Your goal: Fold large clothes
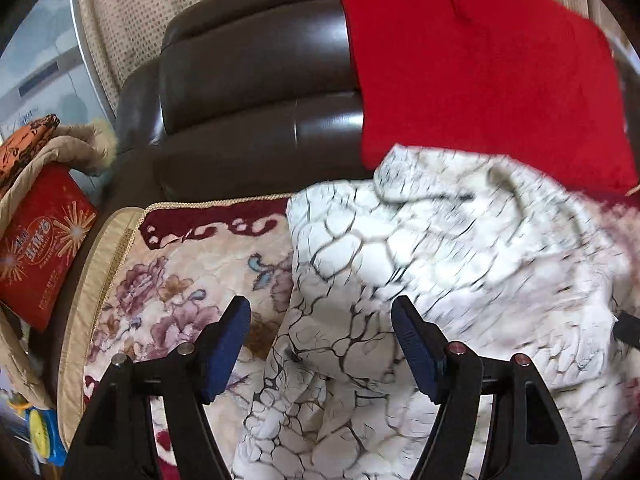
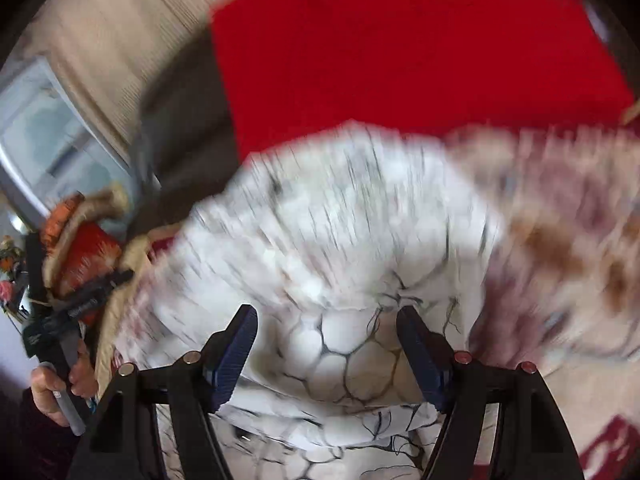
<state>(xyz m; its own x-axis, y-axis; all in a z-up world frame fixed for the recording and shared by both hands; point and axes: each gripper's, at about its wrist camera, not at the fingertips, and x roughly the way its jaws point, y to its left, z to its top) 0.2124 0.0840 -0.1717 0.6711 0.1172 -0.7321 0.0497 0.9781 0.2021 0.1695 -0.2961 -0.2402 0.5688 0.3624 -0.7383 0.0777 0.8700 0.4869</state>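
Note:
A white garment [image 1: 420, 264] with a dark crackle pattern lies bunched on a floral blanket [image 1: 168, 280] on a sofa seat. My left gripper [image 1: 320, 320] is open just above the garment's near left part, holding nothing. In the right wrist view, my right gripper [image 2: 326, 332] has its jaws wide apart with a fold of the same garment [image 2: 344, 248] bulging between the fingers; the view is motion-blurred. The left gripper with the hand that holds it [image 2: 60, 336] shows at the left edge of the right wrist view.
A red cloth [image 1: 480, 68] hangs over the dark brown leather sofa back [image 1: 256, 76]. A red box [image 1: 40, 248], a beige fur-trimmed coat [image 1: 72, 148] and an orange patterned cloth [image 1: 28, 136] pile at the left armrest. A window [image 1: 36, 64] is at far left.

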